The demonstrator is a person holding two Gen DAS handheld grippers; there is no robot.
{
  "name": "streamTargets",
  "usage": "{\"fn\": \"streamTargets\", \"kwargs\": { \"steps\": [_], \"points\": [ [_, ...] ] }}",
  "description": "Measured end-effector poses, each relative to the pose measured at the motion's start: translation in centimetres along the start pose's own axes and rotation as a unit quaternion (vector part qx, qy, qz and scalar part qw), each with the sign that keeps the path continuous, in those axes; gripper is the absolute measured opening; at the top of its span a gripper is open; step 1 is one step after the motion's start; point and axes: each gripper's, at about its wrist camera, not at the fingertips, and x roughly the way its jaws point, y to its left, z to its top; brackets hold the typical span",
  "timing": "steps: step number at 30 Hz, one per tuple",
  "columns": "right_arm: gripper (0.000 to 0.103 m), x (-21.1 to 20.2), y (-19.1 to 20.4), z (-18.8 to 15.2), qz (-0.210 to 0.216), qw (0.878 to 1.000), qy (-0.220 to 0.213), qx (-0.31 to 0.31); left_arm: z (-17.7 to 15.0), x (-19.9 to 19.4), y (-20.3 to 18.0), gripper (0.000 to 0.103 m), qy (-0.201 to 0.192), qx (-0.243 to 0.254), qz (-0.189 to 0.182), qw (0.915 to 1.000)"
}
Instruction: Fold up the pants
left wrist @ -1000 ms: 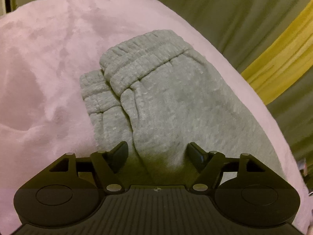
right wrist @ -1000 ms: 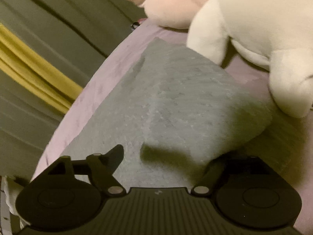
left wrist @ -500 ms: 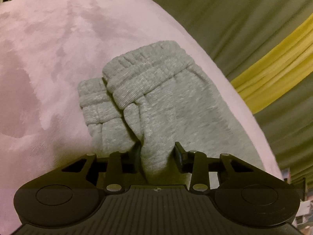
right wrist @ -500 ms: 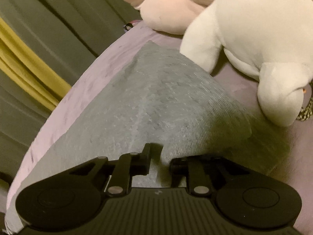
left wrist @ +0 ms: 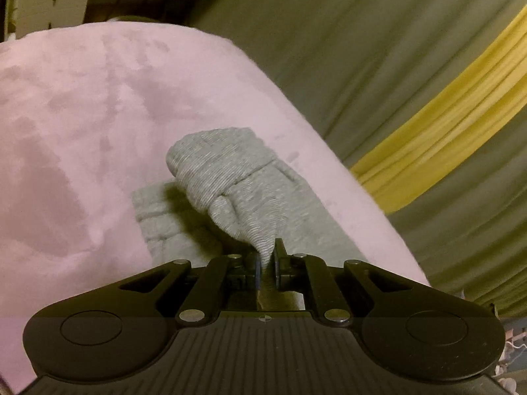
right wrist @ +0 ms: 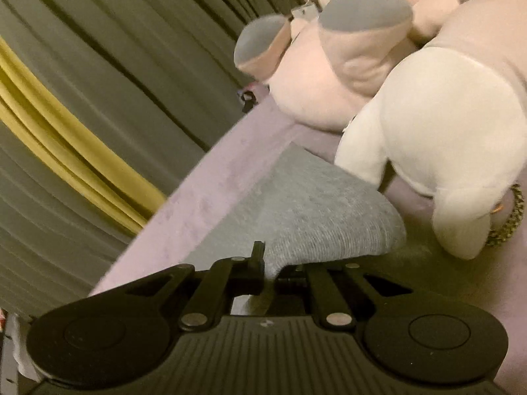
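Grey sweatpants [left wrist: 230, 177] lie on a pink plush blanket [left wrist: 82, 125]. My left gripper [left wrist: 267, 256] is shut on a pinch of the pants' fabric near the ribbed waistband and lifts it off the blanket; a lower layer with a ribbed cuff [left wrist: 154, 210] stays down. In the right wrist view my right gripper [right wrist: 271, 263] is shut on the grey pants [right wrist: 313, 217] at the folded edge and holds it raised above the blanket [right wrist: 210, 197].
Two plush toys, one white [right wrist: 444, 138] and one pink [right wrist: 329, 75], lie close beyond the pants on the right. Olive curtains with a yellow stripe [left wrist: 444, 125] hang past the bed's edge. White furniture [left wrist: 49, 0] stands behind the bed.
Both grippers went from open to shut on the pants' fabric. Both have since lifted, pulling the fabric up off the blanket.
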Motion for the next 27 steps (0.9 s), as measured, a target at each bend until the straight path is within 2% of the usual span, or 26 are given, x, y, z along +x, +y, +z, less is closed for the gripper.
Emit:
{"fn": "streamTargets", "kwargs": {
  "steps": [2, 6, 9, 11, 13, 15, 17, 18, 19, 21, 23, 24, 25, 26, 27],
  "points": [
    [0.005, -0.4, -0.9, -0.3, -0.005, 1.000, 0.006, 0.007, -0.6, -0.1, 0.7, 0.010, 0.005, 0.007, 0.008, 0.9999],
    [0.005, 1.7, -2.5, -2.6, -0.073, 0.995, 0.056, -0.031, -1.4, 3.1, 2.7, 0.010, 0.050, 0.003, 0.069, 0.9963],
    [0.005, 3.5, -3.1, -4.2, -0.109, 0.989, 0.080, -0.052, -2.0, 3.7, 2.4, 0.011, 0.045, 0.013, 0.084, 0.9954],
    [0.005, 3.8, -3.0, -4.2, -0.112, 0.989, 0.079, -0.053, -2.0, 3.0, 1.3, 0.011, 0.030, 0.042, 0.089, 0.9947],
    [0.005, 3.2, -2.9, -3.7, -0.095, 0.992, 0.073, -0.045, -1.8, 2.2, 0.4, 0.011, 0.021, 0.069, 0.087, 0.9936],
    [0.005, 2.1, -3.1, -3.1, -0.071, 0.995, 0.065, -0.024, -1.8, 1.6, 0.5, 0.011, 0.016, 0.066, 0.081, 0.9944],
    [0.005, 1.5, -3.3, -2.9, -0.066, 0.996, 0.063, -0.024, -2.0, 1.7, 0.8, 0.012, 0.017, 0.061, 0.093, 0.9936],
    [0.005, 1.7, -3.2, -3.2, -0.083, 0.993, 0.069, -0.045, -2.2, 2.2, 0.8, 0.019, 0.018, 0.063, 0.103, 0.9925],
    [0.006, 2.0, -3.3, -3.5, -0.099, 0.990, 0.076, -0.066, -2.3, 2.7, 1.2, 0.025, 0.022, 0.062, 0.129, 0.9895],
    [0.006, 3.6, -3.4, -4.3, -0.141, 0.977, 0.115, -0.112, -2.3, 3.2, 1.6, 0.051, 0.026, 0.060, 0.167, 0.9838],
    [0.008, 3.6, -3.1, -3.9, -0.145, 0.976, 0.115, -0.118, -2.1, 2.5, 1.6, 0.055, 0.017, 0.060, 0.184, 0.9809],
    [0.018, 3.5, -2.8, -3.5, -0.154, 0.974, 0.115, -0.118, -1.9, 1.7, 1.4, 0.055, 0.005, 0.063, 0.200, 0.9777],
    [0.032, 3.2, -2.5, -3.2, -0.167, 0.973, 0.111, -0.115, -1.7, 0.8, 1.3, 0.055, -0.012, 0.065, 0.218, 0.9737],
    [0.042, 2.8, -2.3, -2.8, -0.180, 0.972, 0.105, -0.109, -1.5, -0.2, 0.9, 0.058, -0.040, 0.070, 0.245, 0.9661],
    [0.063, 2.3, -2.0, -2.4, -0.195, 0.970, 0.097, -0.107, -1.4, -0.9, 0.4, 0.065, -0.060, 0.078, 0.266, 0.9590]
  ]
}}
